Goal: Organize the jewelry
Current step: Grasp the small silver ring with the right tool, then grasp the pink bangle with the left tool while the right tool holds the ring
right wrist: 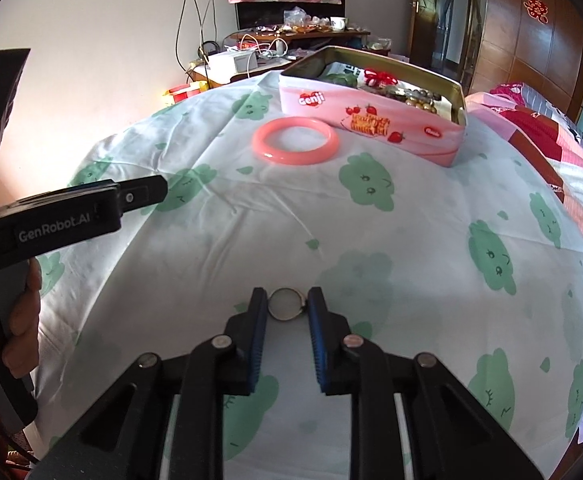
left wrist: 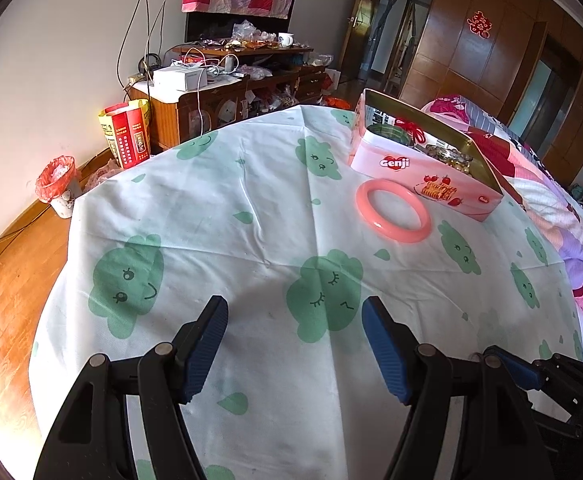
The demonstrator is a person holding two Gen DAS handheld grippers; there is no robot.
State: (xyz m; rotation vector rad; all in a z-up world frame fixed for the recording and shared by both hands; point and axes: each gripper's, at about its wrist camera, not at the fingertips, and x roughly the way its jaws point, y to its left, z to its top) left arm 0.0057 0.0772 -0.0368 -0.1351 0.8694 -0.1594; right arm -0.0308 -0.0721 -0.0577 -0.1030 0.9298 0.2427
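Note:
My right gripper point(right wrist: 287, 300) is shut on a small silver ring point(right wrist: 286, 304), held between its blue pads just above the tablecloth. A pink bangle point(right wrist: 295, 141) lies flat on the cloth in front of the open pink Genji tin point(right wrist: 371, 118), which holds beads and other jewelry. In the left wrist view the bangle point(left wrist: 393, 211) and the tin point(left wrist: 423, 172) lie ahead to the right. My left gripper point(left wrist: 295, 312) is open and empty over the cloth; it also shows in the right wrist view point(right wrist: 147, 196) at the left.
The table wears a white cloth with green cloud faces point(left wrist: 219, 216). A bed with a pink quilt point(left wrist: 551, 200) lies right. A cluttered wooden cabinet point(left wrist: 231, 92), a red box point(left wrist: 127, 136) and a small bin point(left wrist: 59, 188) stand beyond the far left edge.

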